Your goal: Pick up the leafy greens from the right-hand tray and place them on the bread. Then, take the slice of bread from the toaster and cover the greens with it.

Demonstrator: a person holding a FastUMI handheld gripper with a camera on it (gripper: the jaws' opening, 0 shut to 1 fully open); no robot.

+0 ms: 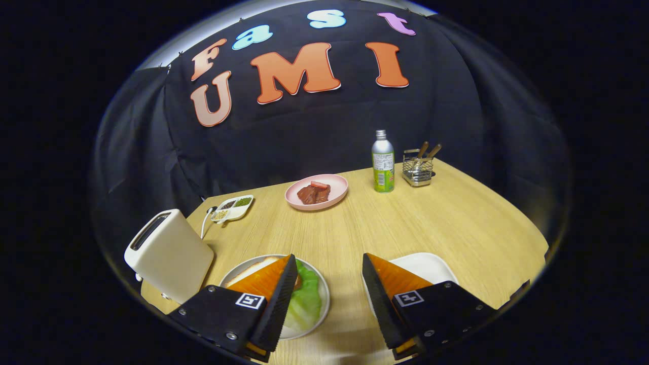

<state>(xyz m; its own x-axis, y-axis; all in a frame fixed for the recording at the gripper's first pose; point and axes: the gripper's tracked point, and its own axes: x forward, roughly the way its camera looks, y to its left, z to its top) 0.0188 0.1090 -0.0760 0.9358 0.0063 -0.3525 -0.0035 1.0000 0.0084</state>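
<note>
The gripper (pixel 329 299) was held wide open above the table (pixel 405 228), with nothing between its fingers. The greens (pixel 307 299) were seen lying on the bread (pixel 253 268) on a plate (pixel 319 319), partly hidden by the left finger. A white tray (pixel 426 266) lay behind the right finger. The toaster (pixel 170 256) stood just left of the plate. Beyond were seen a pink plate (pixel 317 192) of meat, a bottle (pixel 383 162), a wire caddy (pixel 418 170) and a spice dish (pixel 233 208).
</note>
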